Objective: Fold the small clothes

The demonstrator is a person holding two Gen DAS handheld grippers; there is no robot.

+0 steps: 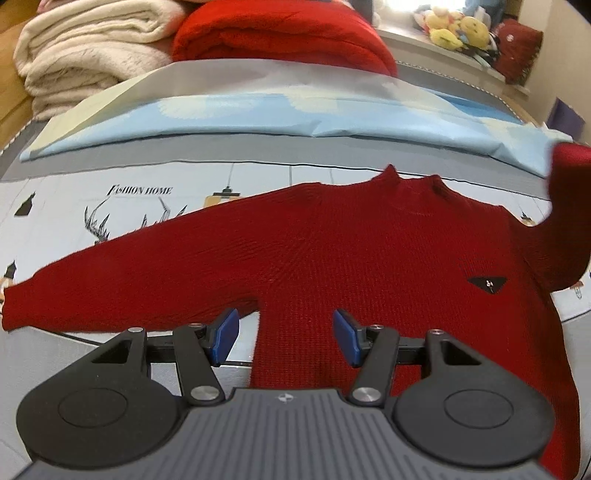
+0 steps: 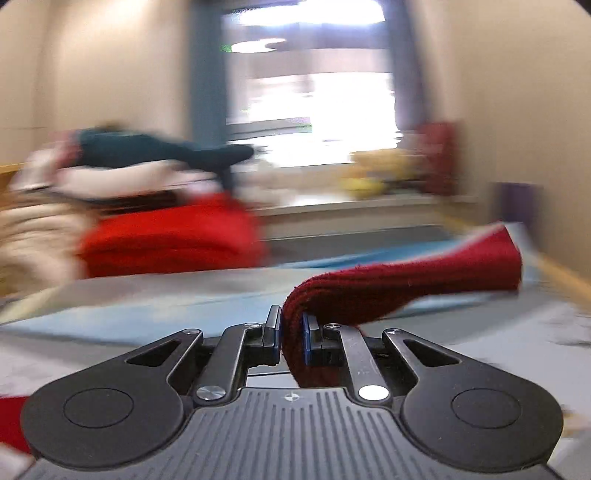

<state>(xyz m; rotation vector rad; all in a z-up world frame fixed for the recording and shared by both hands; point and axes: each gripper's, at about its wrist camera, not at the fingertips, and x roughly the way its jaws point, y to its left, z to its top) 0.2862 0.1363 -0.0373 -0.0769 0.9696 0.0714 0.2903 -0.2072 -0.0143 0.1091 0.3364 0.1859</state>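
My left gripper (image 1: 286,339) stands wide apart, its blue pads (image 1: 224,336) holding nothing and hovering just above the near left edge of the red sweater (image 1: 351,258), close to where the left sleeve (image 1: 122,273) meets the body. My right gripper (image 2: 291,339) is closed tight on the right sleeve (image 2: 406,288): the knit is pinched between the two pads and arches up out of the jaws, then runs off to the right. The sweater lies flat, front up, on the printed bedsheet (image 1: 147,206), its left sleeve stretched out to the side, a small dark triangular badge (image 1: 487,283) on the chest, and the collar pointing away from me. In the left wrist view that lifted sleeve rises at the right edge. Beyond the collar lies a light blue pillow (image 1: 258,118), then a folded cream blanket (image 1: 92,51) beside a folded bright red blanket (image 1: 280,37), and yellow plush toys (image 1: 458,26) on the sill. The right wrist view is motion-blurred.
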